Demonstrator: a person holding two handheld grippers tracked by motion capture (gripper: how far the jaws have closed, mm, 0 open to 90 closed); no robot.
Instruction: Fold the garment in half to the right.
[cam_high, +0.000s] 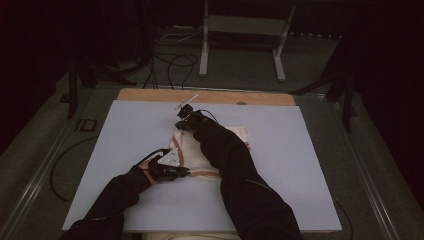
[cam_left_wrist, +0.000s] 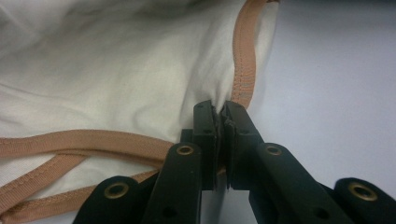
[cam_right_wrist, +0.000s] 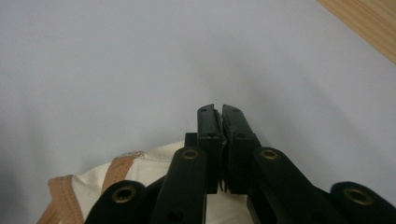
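A white garment (cam_high: 191, 149) with tan trim (cam_left_wrist: 243, 56) lies crumpled on the pale blue mat (cam_high: 300, 160). My left gripper (cam_high: 187, 171) sits at its near left edge. In the left gripper view this gripper (cam_left_wrist: 220, 106) is shut on the trimmed edge, with cloth pinched between the pads. My right gripper (cam_high: 179, 125) is at the garment's far edge, the forearm lying across the cloth. In the right gripper view its jaws (cam_right_wrist: 218, 108) are shut, tips over bare mat, and the garment (cam_right_wrist: 140, 177) reaches into the lower part of the pads.
The mat covers a wooden table whose bare strip (cam_high: 150, 95) runs along the far side. Beyond it, a grey metal stand (cam_high: 240, 25) and loose cables (cam_high: 170, 65) are on the floor. Bare mat (cam_high: 125, 130) stretches left and right of the garment.
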